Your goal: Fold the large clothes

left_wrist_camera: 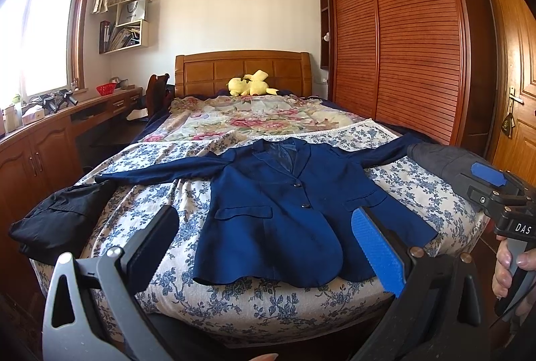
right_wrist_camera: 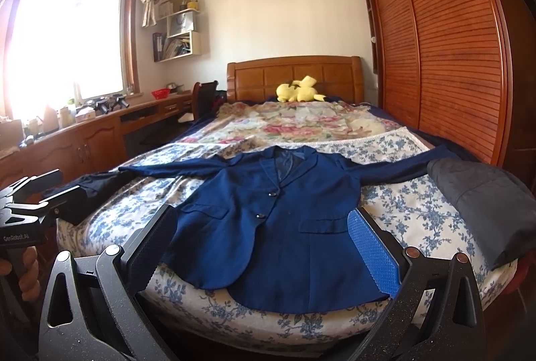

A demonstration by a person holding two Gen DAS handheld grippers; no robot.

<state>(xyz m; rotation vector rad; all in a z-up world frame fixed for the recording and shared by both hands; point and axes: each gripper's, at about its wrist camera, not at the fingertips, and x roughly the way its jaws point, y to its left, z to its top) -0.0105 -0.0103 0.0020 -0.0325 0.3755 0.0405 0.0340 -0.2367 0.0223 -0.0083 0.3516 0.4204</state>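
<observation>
Left wrist view: the navy blazer lies face up on the bed, buttoned, its hem nearest the foot edge of the bed and its collar pointing toward the headboard. Its body runs lengthwise from foot edge toward headboard; the 2 sleeves stretch crosswise, so the widest span runs across the bed. The left tongs stand wide apart, empty, short of the hem and touching nothing. A black garment sits left of the blazer at the bed's corner, just beside the left cuff; a grey garment lies right of the blazer, over or against the other sleeve end — which, I cannot tell. The right tongs show only from the side there, so their gap cannot be read in this view.

Right wrist view: the right tongs are wide apart and empty, facing the hem. The blazer's right sleeve disappears behind the grey garment.

Risks, as I judge them: lifting that sleeve could drag the grey garment along or off the bed. The hem sits close to the foot edge, so a tug toward the person could slide the blazer off. A shallow pinch may catch only the top layer, or grab the floral sheet too.
</observation>
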